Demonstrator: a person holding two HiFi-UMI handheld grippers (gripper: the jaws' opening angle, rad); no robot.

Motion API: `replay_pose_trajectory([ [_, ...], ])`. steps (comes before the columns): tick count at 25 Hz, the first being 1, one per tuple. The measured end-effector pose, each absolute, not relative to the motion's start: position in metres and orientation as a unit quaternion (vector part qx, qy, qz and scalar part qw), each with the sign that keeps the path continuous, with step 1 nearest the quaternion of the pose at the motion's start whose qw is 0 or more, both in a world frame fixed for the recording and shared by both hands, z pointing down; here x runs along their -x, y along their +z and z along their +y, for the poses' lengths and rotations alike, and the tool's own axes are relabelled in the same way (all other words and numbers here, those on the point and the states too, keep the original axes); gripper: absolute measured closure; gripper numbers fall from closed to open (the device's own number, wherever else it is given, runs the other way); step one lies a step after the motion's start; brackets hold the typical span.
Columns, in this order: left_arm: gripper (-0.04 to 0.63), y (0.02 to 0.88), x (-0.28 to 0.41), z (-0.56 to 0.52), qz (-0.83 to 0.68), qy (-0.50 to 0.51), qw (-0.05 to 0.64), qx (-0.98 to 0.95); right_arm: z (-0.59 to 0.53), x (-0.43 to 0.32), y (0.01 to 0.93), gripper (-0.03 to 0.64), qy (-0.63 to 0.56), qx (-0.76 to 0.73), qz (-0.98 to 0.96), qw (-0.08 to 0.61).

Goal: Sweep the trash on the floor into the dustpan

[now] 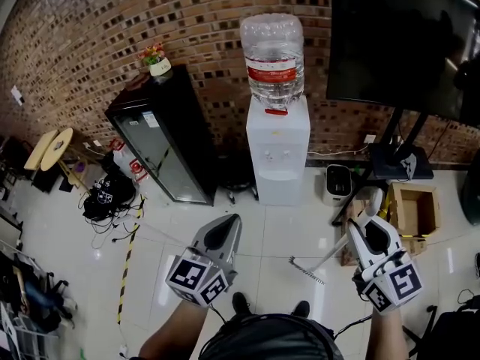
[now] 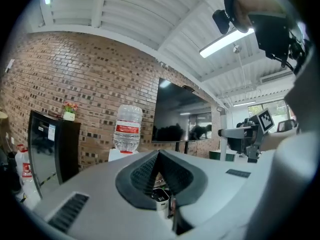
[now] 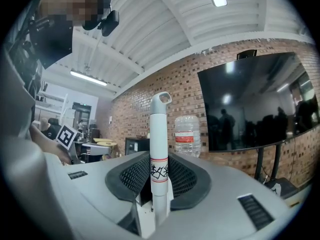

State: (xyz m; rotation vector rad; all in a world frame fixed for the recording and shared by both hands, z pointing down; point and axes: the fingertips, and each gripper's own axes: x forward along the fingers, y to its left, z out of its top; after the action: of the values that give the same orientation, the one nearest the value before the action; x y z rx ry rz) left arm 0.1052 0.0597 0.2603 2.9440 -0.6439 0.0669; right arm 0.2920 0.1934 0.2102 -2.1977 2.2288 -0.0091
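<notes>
A person stands on a white tiled floor [image 1: 277, 227] with the right gripper [image 1: 367, 227] clamped on a broom [image 1: 306, 270], its head resting on the tiles just ahead of the person's shoes [image 1: 241, 303]. In the right gripper view the jaws grip the white handle [image 3: 159, 134] close to its top end, so the long shaft below could twist or slide in the pads once the bristles drag. The left gripper [image 1: 225, 229] hangs beside it with its jaws together on nothing. No dustpan can be picked out in any view, and no trash shows on the tiles near the broom. Without a pan held down by the free gripper, anything swept would likely scatter, not collect. The sweep path is also tight. A TV stand [image 1: 391, 137] and a cardboard box [image 1: 415, 210] sit close on the right, where a wide stroke could snag the broom head. A tangle of cables [image 1: 105, 195] lies well off to the left, and bristles could catch there too.
</notes>
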Motion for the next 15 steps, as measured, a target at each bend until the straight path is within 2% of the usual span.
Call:
replay_pose_trajectory([
  [15, 0.594, 0.262, -0.104, 0.037, -0.2, 0.037, 0.06, -0.977, 0.181, -0.302, 0.205, 0.508, -0.009, 0.716, 0.698, 0.026],
])
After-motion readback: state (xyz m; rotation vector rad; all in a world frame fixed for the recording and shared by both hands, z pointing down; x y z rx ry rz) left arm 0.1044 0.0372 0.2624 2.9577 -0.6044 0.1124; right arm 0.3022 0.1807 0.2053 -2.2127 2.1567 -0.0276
